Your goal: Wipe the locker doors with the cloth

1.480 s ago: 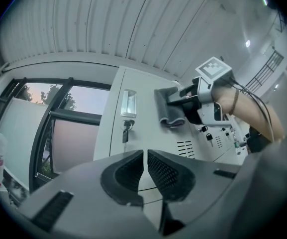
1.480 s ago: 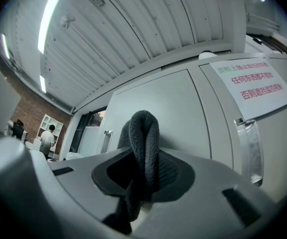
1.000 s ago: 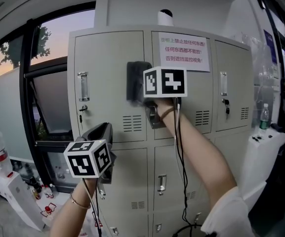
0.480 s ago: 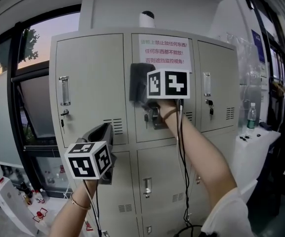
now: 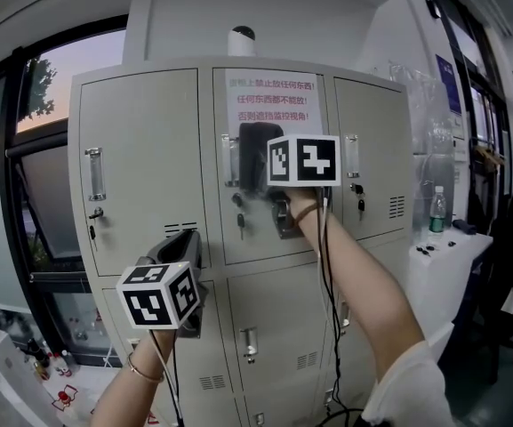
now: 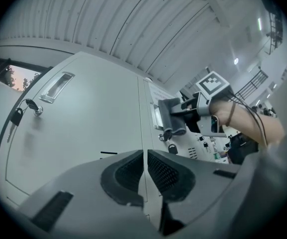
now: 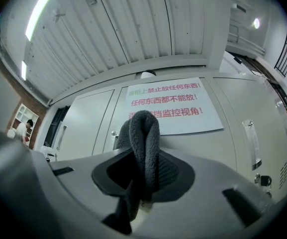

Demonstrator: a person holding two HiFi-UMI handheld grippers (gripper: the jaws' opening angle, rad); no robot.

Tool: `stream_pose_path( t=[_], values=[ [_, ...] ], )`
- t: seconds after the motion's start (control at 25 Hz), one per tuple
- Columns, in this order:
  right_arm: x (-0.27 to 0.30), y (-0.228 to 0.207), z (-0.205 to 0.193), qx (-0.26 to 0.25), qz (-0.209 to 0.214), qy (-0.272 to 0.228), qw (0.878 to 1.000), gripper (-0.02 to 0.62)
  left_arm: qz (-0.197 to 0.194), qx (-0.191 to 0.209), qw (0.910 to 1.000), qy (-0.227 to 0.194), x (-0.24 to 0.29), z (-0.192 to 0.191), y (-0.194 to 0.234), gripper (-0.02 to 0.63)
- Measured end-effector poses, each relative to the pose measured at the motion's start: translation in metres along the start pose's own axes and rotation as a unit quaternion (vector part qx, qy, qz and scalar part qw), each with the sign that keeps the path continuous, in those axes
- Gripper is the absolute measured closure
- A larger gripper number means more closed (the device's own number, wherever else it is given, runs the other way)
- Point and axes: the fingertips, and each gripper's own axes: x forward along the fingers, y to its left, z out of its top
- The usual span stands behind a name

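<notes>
I'm pinching the dark grey folded terry cloth [image 7: 144, 138] in my right gripper [image 7: 142, 183], fold pointing up. I'm pressing it on the pale grey metal locker doors [image 5: 265, 234]: top row, middle door, upper part. All doors are sitting shut.

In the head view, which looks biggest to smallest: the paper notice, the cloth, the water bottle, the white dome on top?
1. paper notice
2. cloth, partly hidden
3. water bottle and white dome look alike; unranked
</notes>
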Motion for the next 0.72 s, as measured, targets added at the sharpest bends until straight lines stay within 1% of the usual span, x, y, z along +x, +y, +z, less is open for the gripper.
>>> stream_pose_path(
  t=[0.44,0.72],
  values=[
    [-0.014,-0.062,-0.002,-0.002,-0.047,0.0,0.999,0.52,-0.006,0.002,1.0,0.007,0.015,-0.009,-0.017,0.58],
    [-0.025,-0.112,-0.003,0.001,-0.091,-0.002,0.996,0.518,-0.007,0.008,0.9999,0.003,0.019,-0.006,-0.026,0.58]
  ],
)
